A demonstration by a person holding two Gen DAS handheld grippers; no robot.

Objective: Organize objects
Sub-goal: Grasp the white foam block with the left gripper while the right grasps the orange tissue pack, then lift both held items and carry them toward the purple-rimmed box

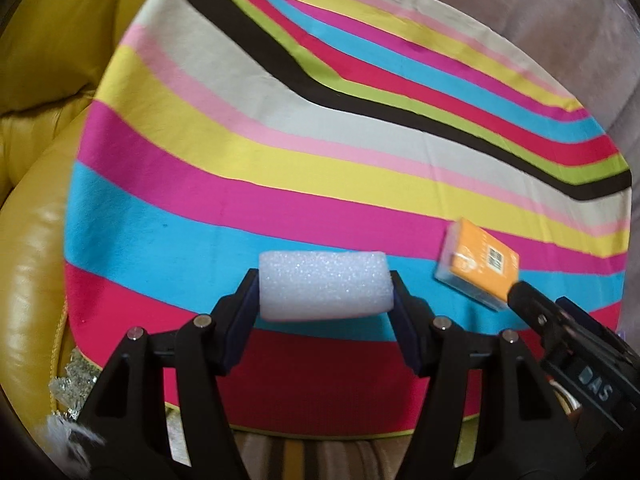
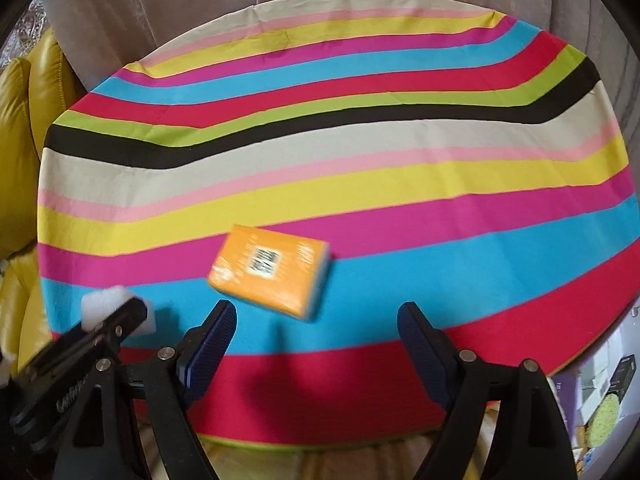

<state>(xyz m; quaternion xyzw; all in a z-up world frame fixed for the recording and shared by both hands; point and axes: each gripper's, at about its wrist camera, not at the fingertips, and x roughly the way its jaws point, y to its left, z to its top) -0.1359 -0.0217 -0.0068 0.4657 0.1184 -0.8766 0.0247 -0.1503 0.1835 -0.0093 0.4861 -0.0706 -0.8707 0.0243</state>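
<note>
Left tool (image 1: 324,296) around foam block (image 1: 324,286), orange packet (image 1: 478,266) nearby

Matt striped cloth (image 2: 360,184) over the table. White, grainy foam block (image 1: 324,286). Glossy film-wrapped orange packet (image 2: 270,274); shiny yellow leather seat (image 1: 36,240).

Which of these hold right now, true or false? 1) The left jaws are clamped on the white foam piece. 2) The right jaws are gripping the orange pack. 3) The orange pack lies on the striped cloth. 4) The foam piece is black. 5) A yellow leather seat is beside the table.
1) True: the left gripper has the white foam piece between its pads.
2) False: the right gripper stands open, and the orange pack lies ahead of it, free.
3) True: it rests on the striped cloth.
4) False: it is white.
5) True: the yellow leather seat is beside the table.
</note>
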